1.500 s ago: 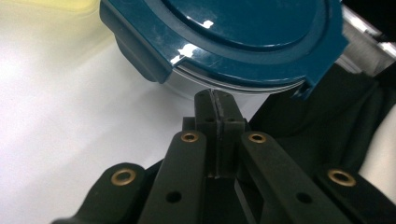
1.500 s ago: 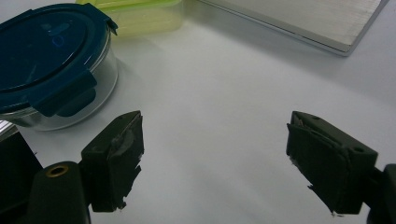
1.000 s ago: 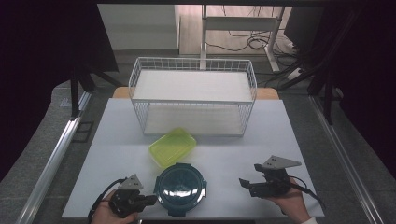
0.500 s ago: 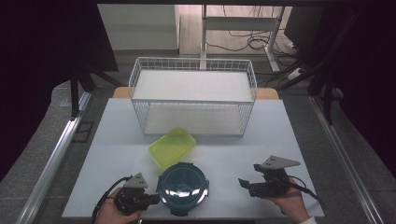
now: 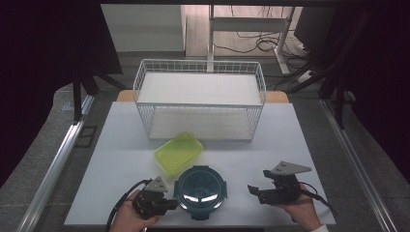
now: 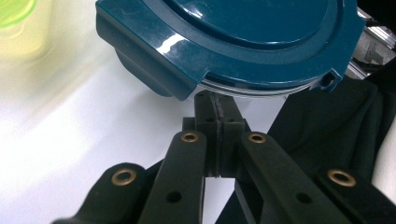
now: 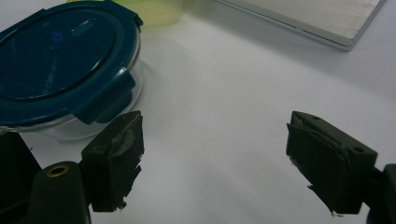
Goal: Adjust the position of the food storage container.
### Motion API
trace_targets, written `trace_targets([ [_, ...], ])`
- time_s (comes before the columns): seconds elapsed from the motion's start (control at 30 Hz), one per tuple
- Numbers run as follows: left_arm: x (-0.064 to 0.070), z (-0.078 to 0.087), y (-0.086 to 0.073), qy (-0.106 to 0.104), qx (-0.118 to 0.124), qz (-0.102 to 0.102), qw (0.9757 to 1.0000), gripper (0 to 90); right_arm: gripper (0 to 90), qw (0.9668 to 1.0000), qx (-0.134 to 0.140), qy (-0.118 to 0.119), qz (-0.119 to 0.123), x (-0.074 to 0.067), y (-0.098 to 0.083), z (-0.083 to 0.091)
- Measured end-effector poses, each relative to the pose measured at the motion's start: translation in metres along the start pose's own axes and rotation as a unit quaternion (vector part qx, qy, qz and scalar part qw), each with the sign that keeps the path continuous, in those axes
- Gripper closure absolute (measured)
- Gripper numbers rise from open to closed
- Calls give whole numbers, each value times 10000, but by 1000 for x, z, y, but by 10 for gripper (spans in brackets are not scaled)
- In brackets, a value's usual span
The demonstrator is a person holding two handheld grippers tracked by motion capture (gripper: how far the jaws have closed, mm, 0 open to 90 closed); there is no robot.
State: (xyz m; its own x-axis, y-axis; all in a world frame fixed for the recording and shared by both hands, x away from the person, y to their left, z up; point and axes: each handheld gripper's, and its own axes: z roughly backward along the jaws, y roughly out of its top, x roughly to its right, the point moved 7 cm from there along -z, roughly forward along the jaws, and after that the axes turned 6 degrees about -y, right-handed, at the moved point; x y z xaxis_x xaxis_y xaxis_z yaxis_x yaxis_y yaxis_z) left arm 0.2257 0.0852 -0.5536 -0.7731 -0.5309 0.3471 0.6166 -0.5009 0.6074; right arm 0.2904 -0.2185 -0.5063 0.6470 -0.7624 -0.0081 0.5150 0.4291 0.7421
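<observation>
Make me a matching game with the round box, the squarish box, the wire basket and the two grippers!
Things:
1. round container
2. flat container
3. wire basket
4. left gripper
5. right gripper

Descriptions:
a. jaws open
b. yellow-green
c. dark blue lid
d. jaws shut
e. white, at the table's far side

Pairs: 1-c, 2-b, 3-e, 4-d, 5-a

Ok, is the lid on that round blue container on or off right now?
On. The blue lid sits flat over the clear bowl, with a side latch folded down over the rim.
</observation>
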Motion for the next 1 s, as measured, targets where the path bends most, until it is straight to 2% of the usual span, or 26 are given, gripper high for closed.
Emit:
trace_targets([
  [0.63,5,-25,27,-238,17,-42,9997,900,187,10000,-34,12,34,1,-1,0],
  [0.9,6,-22,26,-264,110,-30,9996,900,183,9999,-65,82,6,-2,-1,0],
  [1.0,4,-13,21,-103,161,30,9998,900,178,9996,-52,266,-109,-4,1,-1],
])
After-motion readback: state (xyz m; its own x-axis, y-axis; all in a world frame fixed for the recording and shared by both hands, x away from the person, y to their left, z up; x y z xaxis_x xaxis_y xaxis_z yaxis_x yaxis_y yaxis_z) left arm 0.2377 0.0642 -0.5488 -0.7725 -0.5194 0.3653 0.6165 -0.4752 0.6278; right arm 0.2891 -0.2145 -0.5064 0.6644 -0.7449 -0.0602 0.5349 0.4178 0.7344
